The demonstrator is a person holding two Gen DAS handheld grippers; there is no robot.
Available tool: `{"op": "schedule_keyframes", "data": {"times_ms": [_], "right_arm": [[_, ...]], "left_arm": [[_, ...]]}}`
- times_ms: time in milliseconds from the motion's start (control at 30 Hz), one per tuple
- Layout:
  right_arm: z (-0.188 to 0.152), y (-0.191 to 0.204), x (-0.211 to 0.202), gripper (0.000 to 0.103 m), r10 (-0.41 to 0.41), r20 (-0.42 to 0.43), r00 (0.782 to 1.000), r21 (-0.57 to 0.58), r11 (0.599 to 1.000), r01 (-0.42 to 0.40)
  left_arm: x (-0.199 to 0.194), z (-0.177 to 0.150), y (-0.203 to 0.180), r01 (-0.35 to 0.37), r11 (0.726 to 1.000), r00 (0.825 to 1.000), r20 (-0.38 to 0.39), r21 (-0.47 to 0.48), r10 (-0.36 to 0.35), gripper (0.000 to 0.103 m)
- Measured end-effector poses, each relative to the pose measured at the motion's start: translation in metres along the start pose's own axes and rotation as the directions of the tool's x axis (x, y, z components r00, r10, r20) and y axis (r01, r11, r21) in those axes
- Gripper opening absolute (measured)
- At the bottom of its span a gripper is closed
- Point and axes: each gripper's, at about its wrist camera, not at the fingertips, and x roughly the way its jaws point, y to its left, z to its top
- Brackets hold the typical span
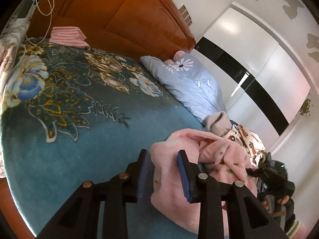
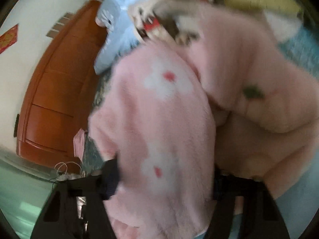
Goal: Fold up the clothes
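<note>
**Pink Garment Between Both Tools, Near Edge of Bed**

1. Left tool (image 1: pixel 163 171): the jaws stand partly open. A fold of the pink fleece garment (image 1: pixel 199 165) lies between the blue pads (image 1: pixel 184 177), but a gap shows beside the left pad, so no firm grip is confirmed.

2. Right tool (image 2: pixel 165 181): the view is motion-blurred. The jaws stand wide apart with the pink garment's flower-printed panel filling the space between them. Whether they press on the fabric cannot be told.

3. Garment position: it lies bunched at the near right edge of the bed (image 1: pixel 83 159), on the teal floral blanket. From the left tool it extends forward and to the right; its bulk sits nearer the right tool. No long axis can be read while it is crumpled.

4. Judgement: the next move calls for spreading the garment leftward onto the blanket.

5. Beyond it: a car-print garment (image 1: pixel 247 139), a grey item (image 1: pixel 217 121), then a blue pillow (image 1: pixel 189 79) against the wooden headboard (image 1: pixel 123 16).
</note>
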Motion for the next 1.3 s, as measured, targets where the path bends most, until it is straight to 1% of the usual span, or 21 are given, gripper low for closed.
{"op": "schedule_keyframes", "data": {"times_ms": [33, 100, 167, 267, 333, 400, 467, 533, 633, 700, 733, 833, 900, 1000, 1033, 1067, 1133, 1167, 1200, 1267, 1300], "right_arm": [[0.000, 0.004, -0.007, 0.033, -0.005, 0.016, 1.000, -0.014, 1.000, 0.005], [0.001, 0.016, -0.024, 0.020, -0.055, 0.060, 0.997, -0.060, 0.997, 0.058], [-0.002, 0.033, -0.050, 0.017, -0.055, 0.113, 0.992, -0.130, 0.989, 0.070], [-0.007, 0.054, -0.083, 0.014, -0.009, 0.175, 0.985, -0.175, 0.984, 0.040], [-0.012, 0.059, -0.119, 0.013, 0.019, 0.236, 0.972, -0.186, 0.982, 0.026], [-0.012, 0.060, -0.156, 0.012, 0.036, 0.301, 0.953, -0.192, 0.981, 0.024], [-0.016, 0.056, -0.196, 0.012, 0.033, 0.377, 0.925, -0.195, 0.980, 0.044], [-0.026, 0.046, -0.237, 0.012, 0.014, 0.458, 0.889, -0.187, 0.979, 0.081], [-0.045, 0.026, -0.295, 0.012, -0.026, 0.561, 0.828, -0.157, 0.978, 0.137], [-0.068, 0.007, -0.336, 0.012, -0.078, 0.628, 0.774, -0.121, 0.973, 0.196], [-0.077, 0.000, -0.348, 0.012, -0.096, 0.646, 0.757, -0.109, 0.970, 0.216], [-0.101, -0.038, -0.375, 0.012, -0.201, 0.676, 0.709, -0.027, 0.955, 0.296], [-0.108, -0.070, -0.385, 0.012, -0.281, 0.664, 0.693, 0.053, 0.942, 0.331], [-0.115, -0.125, -0.390, 0.012, -0.394, 0.608, 0.689, 0.194, 0.916, 0.352], [-0.118, -0.146, -0.390, 0.012, -0.434, 0.584, 0.686, 0.243, 0.900, 0.362], [-0.121, -0.156, -0.390, 0.012, -0.448, 0.573, 0.687, 0.269, 0.894, 0.358], [-0.123, -0.181, -0.386, 0.012, -0.455, 0.545, 0.704, 0.332, 0.888, 0.317], [-0.125, -0.193, -0.383, 0.012, -0.454, 0.533, 0.714, 0.361, 0.885, 0.293], [-0.126, -0.191, -0.379, 0.012, -0.441, 0.538, 0.719, 0.354, 0.892, 0.282], [-0.127, -0.189, -0.370, 0.012, -0.415, 0.547, 0.727, 0.340, 0.904, 0.260], [-0.124, -0.185, -0.368, 0.012, -0.408, 0.554, 0.725, 0.318, 0.909, 0.269]], "left_arm": [[0.000, 0.000, 0.001, 0.000, 1.000, 1.000, -0.001, -0.003, 0.000, 0.039], [0.000, -0.001, 0.002, 0.000, 1.000, 1.000, -0.002, -0.010, 0.000, 0.042], [0.000, -0.001, 0.003, 0.006, 1.000, 1.000, -0.007, -0.016, -0.006, 0.043], [0.000, -0.001, 0.001, 0.020, 1.000, 1.000, -0.013, -0.011, -0.020, 0.044], [0.000, -0.003, -0.001, 0.027, 1.000, 0.999, -0.019, -0.002, -0.027, 0.046], [0.000, -0.004, -0.003, 0.042, 0.999, 0.999, -0.026, 0.000, -0.042, 0.049], [0.000, -0.004, -0.005, 0.055, 0.998, 0.998, -0.034, 0.005, -0.055, 0.050], [0.000, -0.005, -0.007, 0.067, 0.998, 0.997, -0.043, 0.010, -0.067, 0.050], [0.004, -0.009, -0.012, 0.079, 0.997, 0.995, -0.065, 0.022, -0.078, 0.052], [0.007, -0.012, -0.016, 0.083, 0.996, 0.993, -0.086, 0.037, -0.079, 0.052], [0.009, -0.014, -0.018, 0.082, 0.996, 0.993, -0.094, 0.046, -0.078, 0.052], [0.014, -0.021, -0.027, 0.079, 0.993, 0.990, -0.121, 0.084, -0.068, 0.053], [0.016, -0.025, -0.033, 0.074, 0.991, 0.989, -0.134, 0.108, -0.060, 0.053], [0.016, -0.030, -0.041, 0.078, 0.988, 0.987, -0.148, 0.133, -0.058, 0.054], [0.015, -0.032, -0.044, 0.076, 0.987, 0.988, -0.147, 0.141, -0.055, 0.054], [0.014, -0.033, -0.047, 0.074, 0.986, 0.988, -0.147, 0.148, -0.052, 0.054], [0.013, -0.037, -0.056, 0.060, 0.985, 0.988, -0.148, 0.163, -0.036, 0.054], [0.012, -0.039, -0.062, 0.069, 0.984, 0.987, -0.153, 0.167, -0.044, 0.055], [0.011, -0.042, -0.069, 0.085, 0.982, 0.986, -0.159, 0.169, -0.058, 0.056], [0.010, -0.050, -0.084, 0.145, 0.974, 0.976, -0.184, 0.174, -0.112, 0.058], [0.010, -0.054, -0.091, 0.166, 0.970, 0.972, -0.196, 0.178, -0.130, 0.059]]}}
